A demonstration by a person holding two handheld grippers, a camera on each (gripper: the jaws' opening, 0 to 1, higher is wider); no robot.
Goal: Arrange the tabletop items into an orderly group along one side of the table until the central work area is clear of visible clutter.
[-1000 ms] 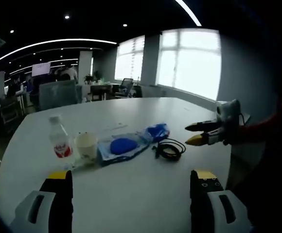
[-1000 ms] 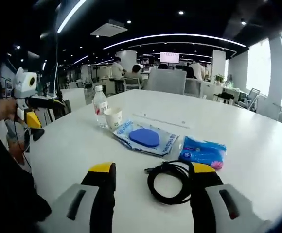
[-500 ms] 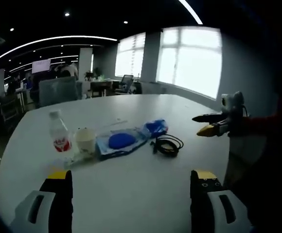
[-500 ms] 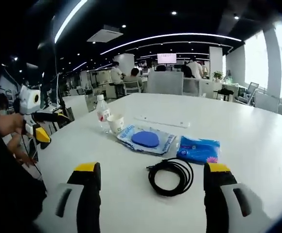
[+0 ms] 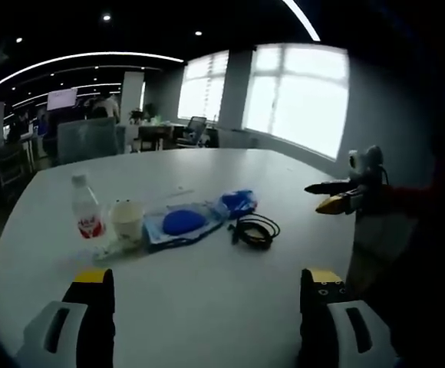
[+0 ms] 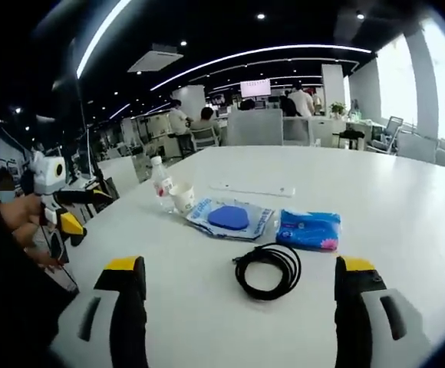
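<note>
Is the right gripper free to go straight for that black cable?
Probably yes. In the right gripper view the cable lies straight ahead of the right gripper, between its open jaws' line, with bare table before it and nothing in between.

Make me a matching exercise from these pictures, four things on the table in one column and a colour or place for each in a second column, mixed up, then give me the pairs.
Things:
1. water bottle
2. paper cup
3. coiled cable
4. tissue pack

Descriptions:
A. black, lying nearest the right gripper
B. blue wrapper, right of the clear bag in the right gripper view
C. clear, with a red label
D. off-white, standing right beside the bottle

Pairs: 1-C, 2-D, 3-A, 4-B
</note>
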